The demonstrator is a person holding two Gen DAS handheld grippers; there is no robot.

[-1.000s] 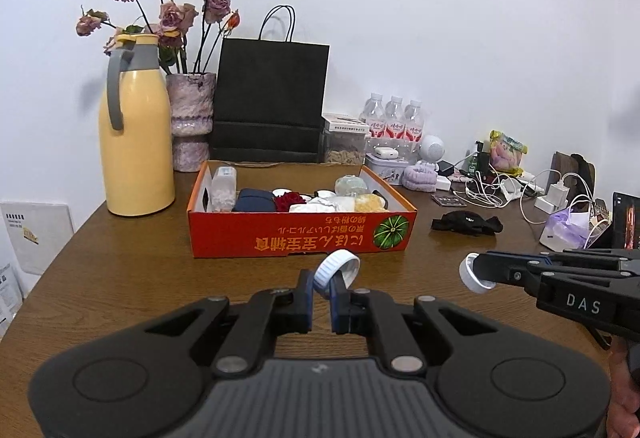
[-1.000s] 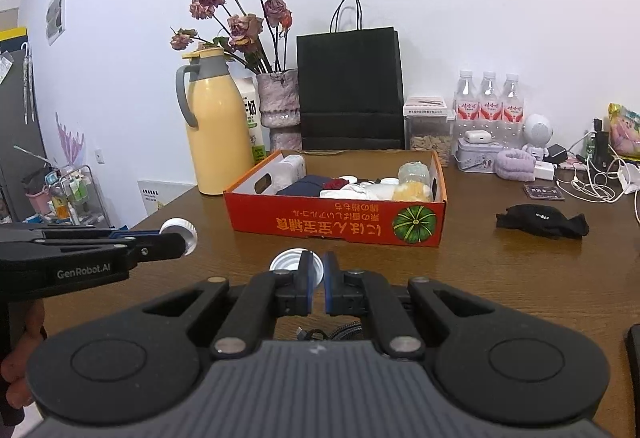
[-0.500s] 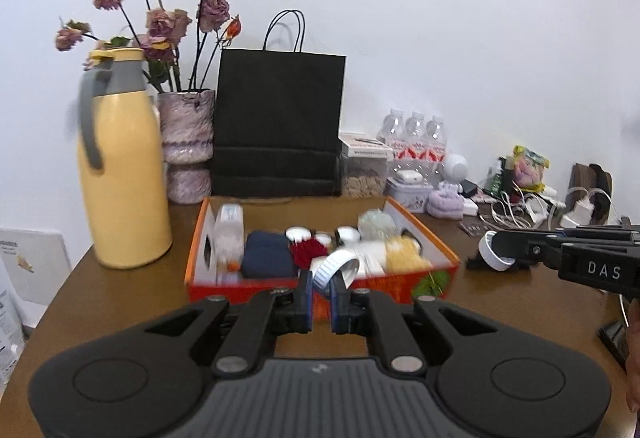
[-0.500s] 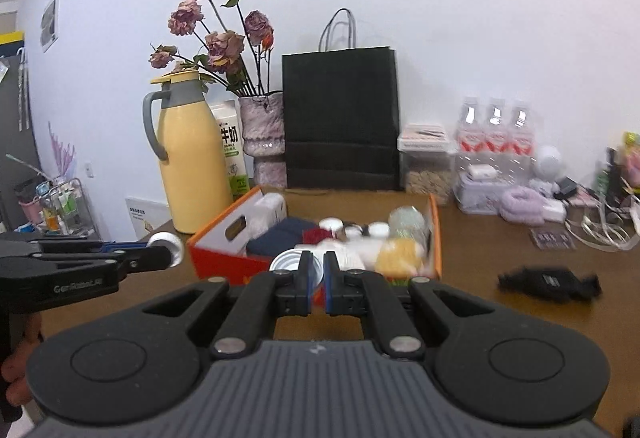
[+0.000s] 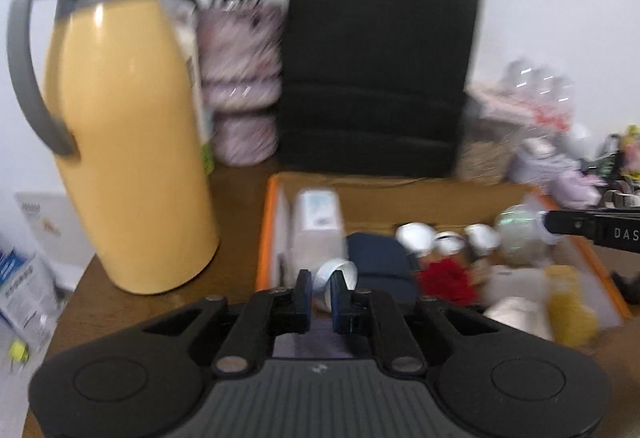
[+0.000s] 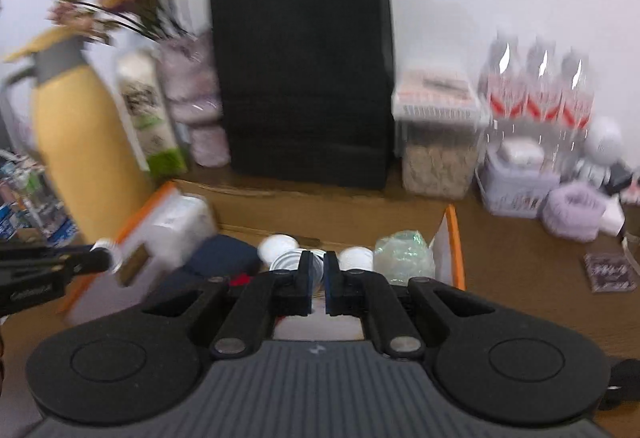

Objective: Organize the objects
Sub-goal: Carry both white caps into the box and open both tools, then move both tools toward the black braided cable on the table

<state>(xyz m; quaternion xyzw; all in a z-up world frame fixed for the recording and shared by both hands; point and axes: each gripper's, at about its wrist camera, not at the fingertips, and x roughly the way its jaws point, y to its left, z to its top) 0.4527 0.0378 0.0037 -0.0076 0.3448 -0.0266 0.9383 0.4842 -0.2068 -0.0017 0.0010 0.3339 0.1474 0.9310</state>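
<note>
My left gripper [image 5: 320,288] is shut on a white bottle cap [image 5: 338,274] and holds it over the left part of the orange cardboard box [image 5: 266,234]. My right gripper [image 6: 317,278] is shut on a white cap with a silvery inside [image 6: 290,263] and holds it over the box's middle [image 6: 456,238]. The box holds a navy pouch [image 5: 380,262], a white bottle [image 5: 320,222], several white caps [image 5: 416,238] and a red item [image 5: 444,278]. The right gripper's arm [image 5: 592,228] shows at the right of the left wrist view.
A yellow thermos jug [image 5: 124,126] stands left of the box on the wooden table [image 5: 236,178]. A black paper bag [image 6: 304,78], a vase of dried roses [image 5: 240,86], a clear food container [image 6: 438,142] and water bottles [image 6: 540,90] stand behind it.
Both grippers have moved forward with their caps, from in front of the box to above its contents. The view is now blurred by motion.
</note>
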